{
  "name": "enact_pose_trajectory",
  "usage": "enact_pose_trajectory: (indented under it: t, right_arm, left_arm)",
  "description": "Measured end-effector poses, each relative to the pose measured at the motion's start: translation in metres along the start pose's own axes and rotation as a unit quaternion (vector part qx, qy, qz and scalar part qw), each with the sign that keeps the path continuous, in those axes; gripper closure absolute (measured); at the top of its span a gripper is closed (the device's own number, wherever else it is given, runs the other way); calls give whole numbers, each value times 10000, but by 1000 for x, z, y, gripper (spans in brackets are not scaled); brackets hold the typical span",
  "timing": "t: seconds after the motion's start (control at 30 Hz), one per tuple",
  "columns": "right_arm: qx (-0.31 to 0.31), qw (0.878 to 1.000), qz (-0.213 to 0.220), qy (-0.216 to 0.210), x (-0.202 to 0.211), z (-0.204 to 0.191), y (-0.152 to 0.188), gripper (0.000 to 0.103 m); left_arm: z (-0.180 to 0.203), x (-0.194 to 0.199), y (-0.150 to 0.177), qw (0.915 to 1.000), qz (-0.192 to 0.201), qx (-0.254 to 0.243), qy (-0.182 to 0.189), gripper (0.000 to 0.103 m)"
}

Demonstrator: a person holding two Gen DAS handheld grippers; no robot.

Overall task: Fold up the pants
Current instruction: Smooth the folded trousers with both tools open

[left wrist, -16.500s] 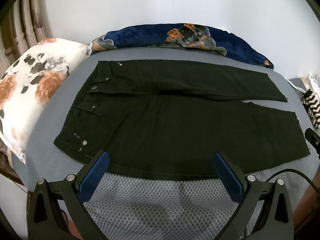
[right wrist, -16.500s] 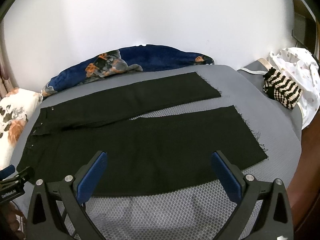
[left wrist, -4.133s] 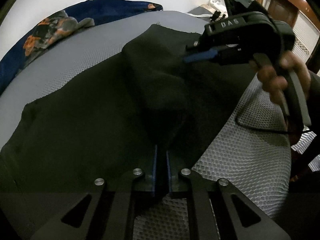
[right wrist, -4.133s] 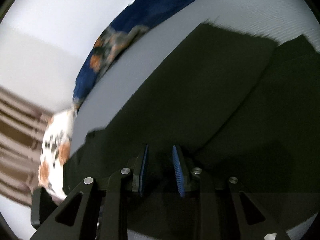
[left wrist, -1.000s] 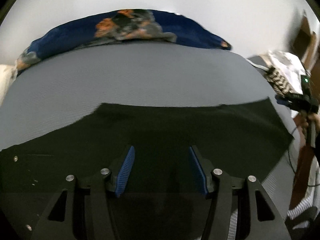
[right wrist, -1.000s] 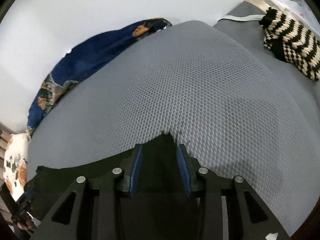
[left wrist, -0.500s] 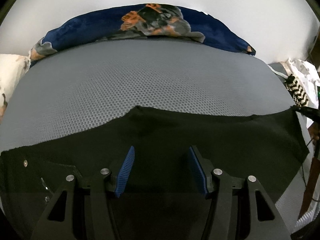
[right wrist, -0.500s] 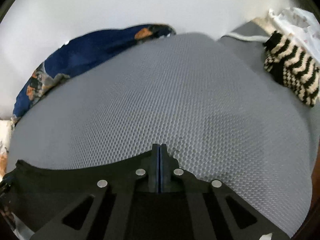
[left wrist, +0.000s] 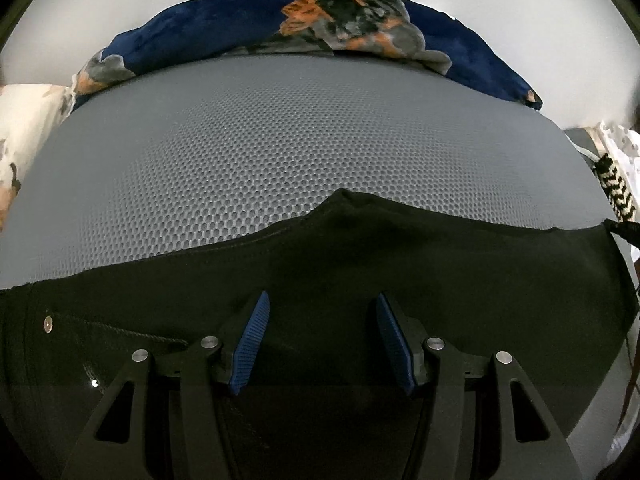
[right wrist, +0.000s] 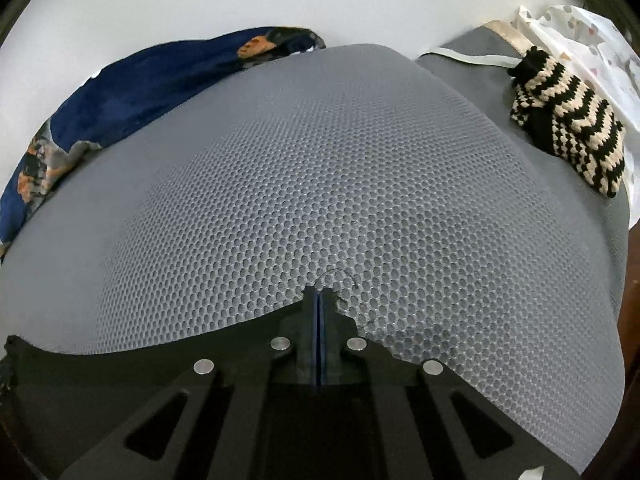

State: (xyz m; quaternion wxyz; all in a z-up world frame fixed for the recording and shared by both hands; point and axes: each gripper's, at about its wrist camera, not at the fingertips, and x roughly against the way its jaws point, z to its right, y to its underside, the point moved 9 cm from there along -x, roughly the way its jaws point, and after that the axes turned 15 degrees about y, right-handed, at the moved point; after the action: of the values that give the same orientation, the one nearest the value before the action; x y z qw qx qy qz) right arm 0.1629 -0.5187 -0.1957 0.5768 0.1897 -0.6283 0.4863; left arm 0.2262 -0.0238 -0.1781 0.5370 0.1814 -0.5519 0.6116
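Pants [left wrist: 400,264] lie on grey mesh bedding [left wrist: 280,140], one corner pinched in the closed right tongs [right wrist: 319,300] for folding; left tongs [left wrist: 320,320], spread, hover above the cloth's middle.

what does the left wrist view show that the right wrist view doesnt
Only the left wrist view: the open left gripper over the black pants, their metal rivet, and a white floral pillow. Only the right wrist view: the right gripper shut on the pants' frayed corner, with a loose thread. Both: the grey mesh bed cover, navy floral blanket and striped knit item.
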Motion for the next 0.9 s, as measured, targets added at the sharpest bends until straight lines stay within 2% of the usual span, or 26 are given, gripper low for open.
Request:
enact_pose_trajectory:
  t: [0.1, 0.2, 0.27, 0.4, 0.47, 0.6, 0.73, 0.8, 0.9]
  right_arm:
    - [-100, 9998, -176, -31, 8, 1, -1, 91]
    - [11, 9999, 77, -75, 33, -5, -6, 85]
    - [114, 9996, 126, -207, 47, -17, -8, 85]
    - [512, 9962, 222, -672, 77, -62, -9, 85]
    - [857, 9911, 252, -987, 94, -103, -6, 83]
    - [1598, 9731, 224, -1647, 122, -184, 11, 80]
    - [2399, 9443, 196, -2244, 148, -272, 36, 77]
    - [2808, 9251, 93, -2556, 160, -316, 57, 75]
    - [3280, 9007, -7, -2850, 177, -364, 89, 71]
  left_arm:
    - [2, 6, -1, 10000, 33, -72, -15, 46]
    - [0, 22, 1, 9998, 141, 1, 122, 46]
    - [-5, 38, 3, 9996, 280, 24, 85, 45]
    - [-27, 68, 8, 9985, 508, 197, -102, 43]
    - [-43, 83, 10, 9971, 633, 332, -243, 43]
    - [-82, 113, 22, 9918, 870, 699, -617, 43]
    - [-113, 133, 35, 9872, 952, 957, -854, 43]
    - [-125, 138, 43, 9855, 939, 1048, -947, 43]
    - [-140, 138, 55, 9837, 916, 1215, -956, 43]
